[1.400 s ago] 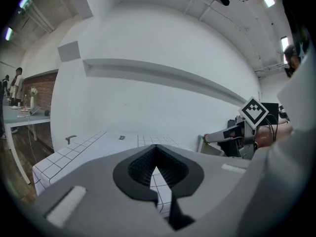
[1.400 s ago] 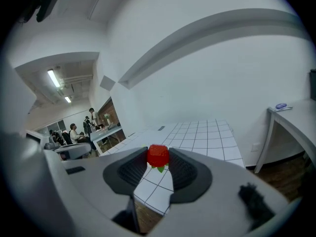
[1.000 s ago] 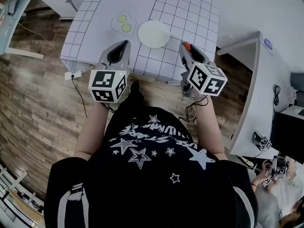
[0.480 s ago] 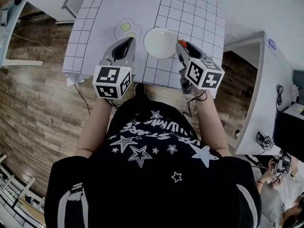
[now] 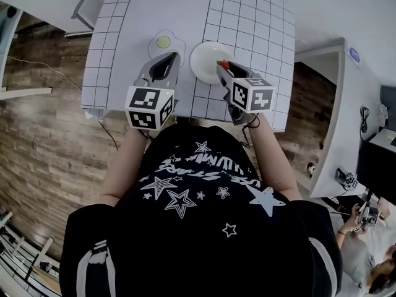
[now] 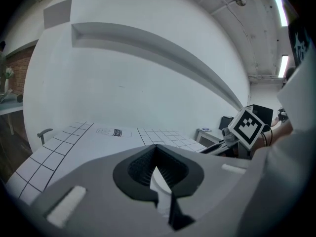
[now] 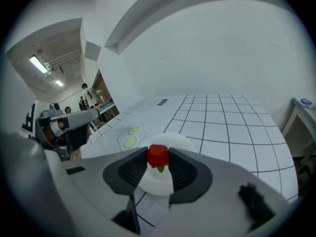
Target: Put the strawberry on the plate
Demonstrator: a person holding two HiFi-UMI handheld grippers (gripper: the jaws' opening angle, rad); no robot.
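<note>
Right hand-held gripper (image 7: 158, 168) clamps the strawberry (image 7: 158, 155), apparently above the plate's (image 5: 199, 49) 4 o'clock rim. Released there, it could roll onto the counter (image 5: 250, 18). Left hand-held gripper (image 6: 156, 154) is closed, empty.

This is a research lab or recording room, not a home. The table (image 5: 247, 17) wears a white sheet printed with a black grid and a fried-egg drawing (image 5: 163, 41) near its middle, set between plain white walls on a wood-plank floor (image 5: 43, 135). Beyond the table's right edge a white desk (image 5: 337, 104) carries a small device (image 5: 344, 179), and strip lights (image 7: 38, 63) hang from an open ceiling.
</note>
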